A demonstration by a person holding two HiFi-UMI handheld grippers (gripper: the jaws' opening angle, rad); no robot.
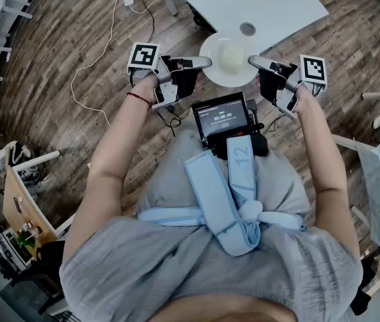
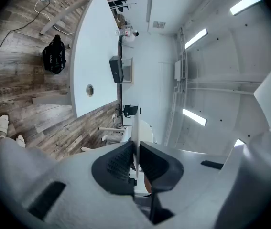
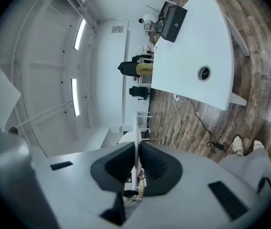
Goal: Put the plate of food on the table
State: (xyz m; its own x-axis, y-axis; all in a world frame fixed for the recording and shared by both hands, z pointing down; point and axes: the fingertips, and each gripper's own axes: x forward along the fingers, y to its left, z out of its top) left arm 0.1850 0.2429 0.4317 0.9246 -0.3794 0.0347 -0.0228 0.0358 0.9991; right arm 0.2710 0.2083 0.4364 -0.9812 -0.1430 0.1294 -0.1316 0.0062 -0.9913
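The left gripper (image 1: 202,62) and right gripper (image 1: 254,60) each pinched a thin edge of the round white plate (image 1: 211,74) between them with ribbed black pads (image 2: 113,163). Pale blocky food (image 1: 231,57) sat on it, with the smooth white table (image 1: 243,2) just beyond.

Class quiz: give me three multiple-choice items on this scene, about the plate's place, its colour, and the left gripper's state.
1. The plate is: A on the floor; B held between left gripper and right gripper; C on a chair.
2. The plate is: A red; B white; C black.
3. The left gripper is: A wide open; B empty and shut; C shut on the plate.
Key: 1B, each gripper pinches one side; 2B, head view shows it white; 3C, its rim stands between the jaws.
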